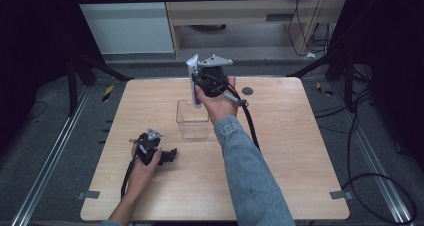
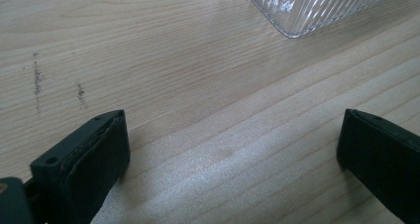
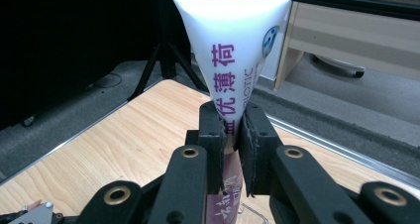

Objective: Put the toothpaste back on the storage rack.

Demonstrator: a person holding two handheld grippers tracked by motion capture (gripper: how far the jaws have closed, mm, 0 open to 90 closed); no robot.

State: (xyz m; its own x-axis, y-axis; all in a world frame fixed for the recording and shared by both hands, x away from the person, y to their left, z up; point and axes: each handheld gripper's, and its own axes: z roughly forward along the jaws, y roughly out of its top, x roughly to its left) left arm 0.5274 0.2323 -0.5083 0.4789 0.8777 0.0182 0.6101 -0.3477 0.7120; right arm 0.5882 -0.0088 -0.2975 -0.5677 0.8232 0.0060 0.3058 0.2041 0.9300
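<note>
Right claw (image 3: pixel 230 135) view: black jaws clamped on white tube (image 3: pixel 233 45), tube rising to 12 o'clock above jaws.

Left claw (image 2: pixel 233 154) view: jaws wide, bare table (image 2: pixel 173 60) between; clear ribbed container (image 2: pixel 317 6) at 1 o'clock.

High view: right claw (image 1: pixel 197 88) holds tube (image 1: pixel 194 83) upright, just beyond container (image 1: pixel 192 120); left claw (image 1: pixel 170 155) rests at container's 7 o'clock.

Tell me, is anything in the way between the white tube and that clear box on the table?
Nothing visible is. The right gripper holds the white tube upright just above the back edge of the clear box, and the box looks empty with its top open. The left gripper rests on the table, open, off to the side.
</note>
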